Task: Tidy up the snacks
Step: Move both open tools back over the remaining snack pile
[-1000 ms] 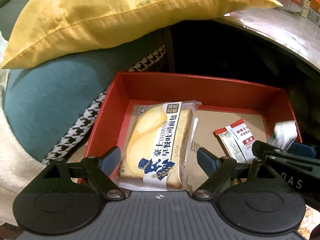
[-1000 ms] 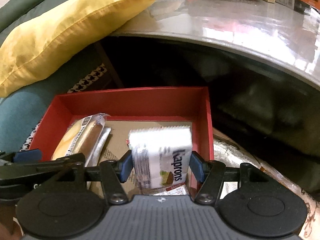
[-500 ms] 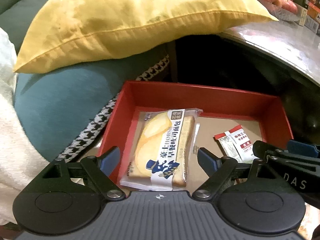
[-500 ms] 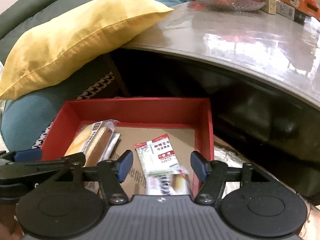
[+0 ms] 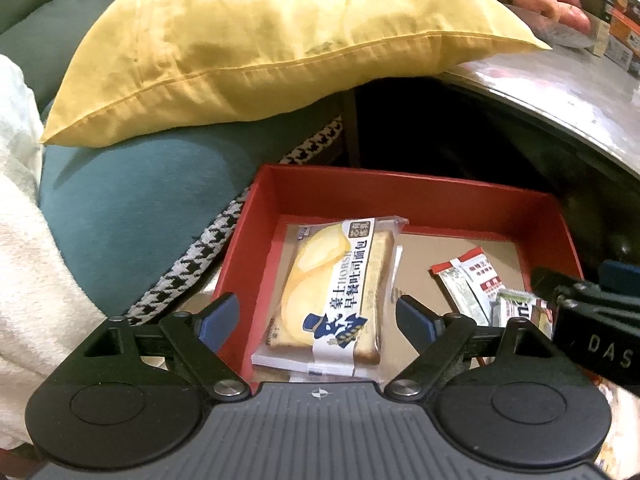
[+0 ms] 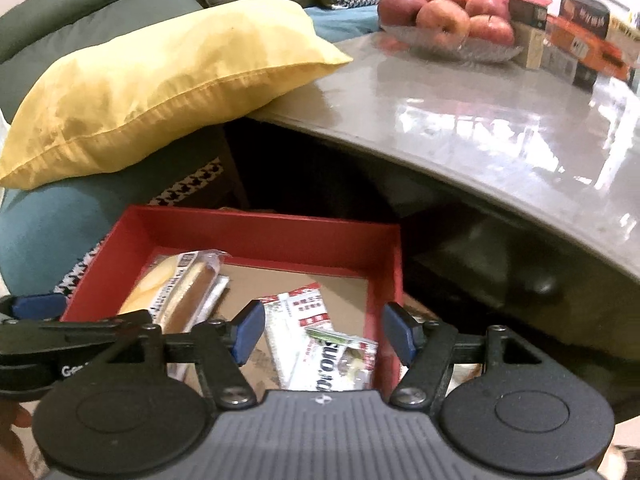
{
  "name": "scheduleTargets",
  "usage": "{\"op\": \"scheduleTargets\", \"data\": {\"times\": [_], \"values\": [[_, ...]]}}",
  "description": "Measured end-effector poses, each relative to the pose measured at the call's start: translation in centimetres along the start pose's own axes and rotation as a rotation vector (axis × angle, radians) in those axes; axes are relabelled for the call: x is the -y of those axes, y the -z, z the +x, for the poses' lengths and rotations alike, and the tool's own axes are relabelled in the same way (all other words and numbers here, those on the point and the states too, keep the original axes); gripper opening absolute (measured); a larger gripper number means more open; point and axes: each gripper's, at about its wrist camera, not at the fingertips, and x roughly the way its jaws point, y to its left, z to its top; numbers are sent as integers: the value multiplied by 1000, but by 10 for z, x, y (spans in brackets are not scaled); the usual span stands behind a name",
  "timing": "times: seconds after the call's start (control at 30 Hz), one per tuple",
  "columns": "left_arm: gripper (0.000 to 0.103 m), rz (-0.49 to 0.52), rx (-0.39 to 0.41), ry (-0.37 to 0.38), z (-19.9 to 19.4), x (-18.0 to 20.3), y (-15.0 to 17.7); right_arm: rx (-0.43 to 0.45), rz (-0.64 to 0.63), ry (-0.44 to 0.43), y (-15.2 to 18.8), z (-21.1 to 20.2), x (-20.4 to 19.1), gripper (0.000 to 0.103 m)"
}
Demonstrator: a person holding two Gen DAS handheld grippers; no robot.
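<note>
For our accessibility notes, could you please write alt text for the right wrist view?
The open right gripper hangs empty above a red box holding a bread packet, a red-and-white sachet and a white wafer pack. Behind are a yellow pillow and a glossy table bearing a dish of apples.

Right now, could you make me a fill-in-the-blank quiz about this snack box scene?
1. The bread pack lies inside a ____ box.
2. The pillow leaning on the table is ____.
3. The glass dish on the table holds ____.
4. Both tongs, left and right, hold ____.

Missing words: red; yellow; apples; nothing
</note>
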Motion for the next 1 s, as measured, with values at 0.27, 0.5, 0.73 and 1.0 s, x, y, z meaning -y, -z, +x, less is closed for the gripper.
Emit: {"op": "scheduleTargets", "data": {"times": [0.27, 0.5, 0.73, 1.0], "values": [[91, 25, 15, 7, -14, 0, 10, 23, -75, 65, 9, -22, -4, 61], [93, 45, 11, 12, -23, 1, 17, -27, -85, 35, 17, -29, -9, 61], [94, 85, -18, 26, -32, 6, 29, -103, -72, 17, 33, -44, -6, 62], [95, 137, -9, 59, -53, 7, 51, -171, -55, 15, 62, -61, 1, 67]]}}
